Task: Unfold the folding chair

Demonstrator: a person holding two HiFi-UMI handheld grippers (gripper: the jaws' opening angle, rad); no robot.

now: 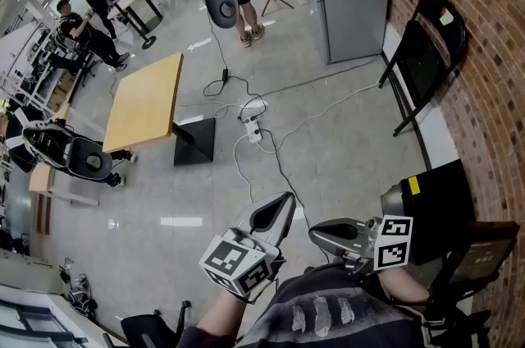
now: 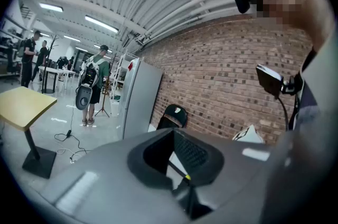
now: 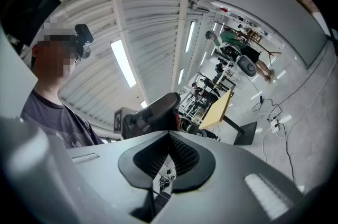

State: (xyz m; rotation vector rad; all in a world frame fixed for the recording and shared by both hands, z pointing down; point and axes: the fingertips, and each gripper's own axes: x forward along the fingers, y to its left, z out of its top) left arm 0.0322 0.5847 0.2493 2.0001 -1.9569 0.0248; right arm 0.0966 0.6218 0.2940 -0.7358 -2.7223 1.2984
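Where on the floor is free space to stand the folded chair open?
Free: the floor between the power strip and the folding chair at the brick wall; also the patch between the wooden table and the left gripper. Crowded: around the power strip, with looping cables.

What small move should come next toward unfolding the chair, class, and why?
Probably open the right gripper. Its jaws are together on nothing, as are the left gripper's. The folding chair leans folded against the brick wall, apart from both grippers and on the right gripper's side.
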